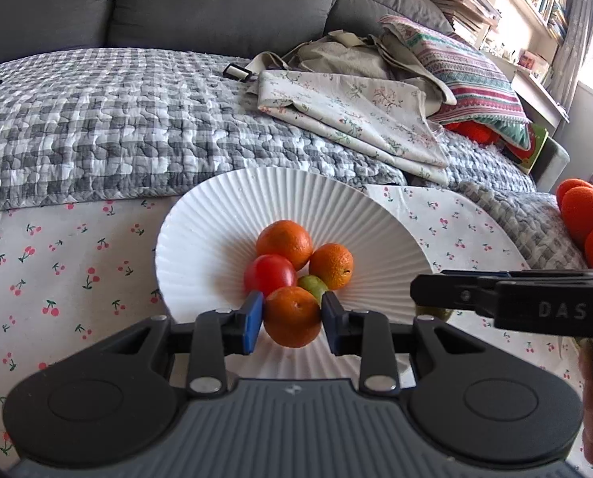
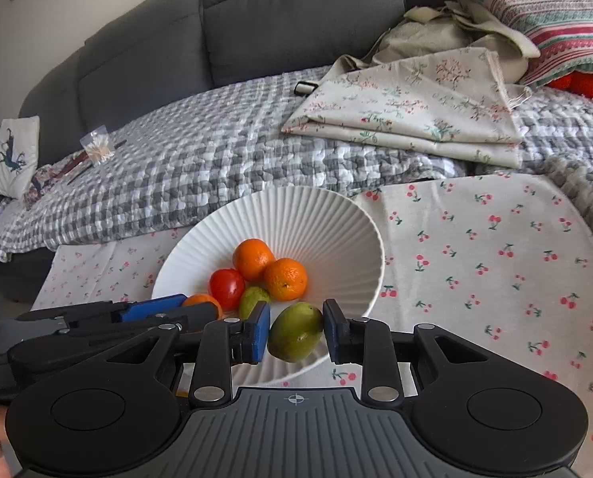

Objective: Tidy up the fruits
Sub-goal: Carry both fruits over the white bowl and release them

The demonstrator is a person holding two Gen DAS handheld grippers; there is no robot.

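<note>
A: Grey sofa (image 2: 296,20) at the back, checked quilt (image 1: 117,119) in front of it, and nearest us a cherry-print cloth (image 2: 495,259) with the white ribbed bowl (image 2: 316,219) on it.

B: What's being carried?

A: The left gripper (image 1: 292,318) is clamped on an orange (image 1: 292,316), over the bowl's near rim. The right gripper (image 2: 294,328) is pinched on a green fruit (image 2: 295,332), also above the near rim, just right of the other.

B: And in the bowl?

A: Two oranges (image 2: 270,271), a red fruit (image 2: 226,288) and a green one (image 2: 253,300), bunched at the bottom.

B: Then lower each into a free spot, I'd say, one at a time, and let go only once it rests, or the pile may roll.
</note>
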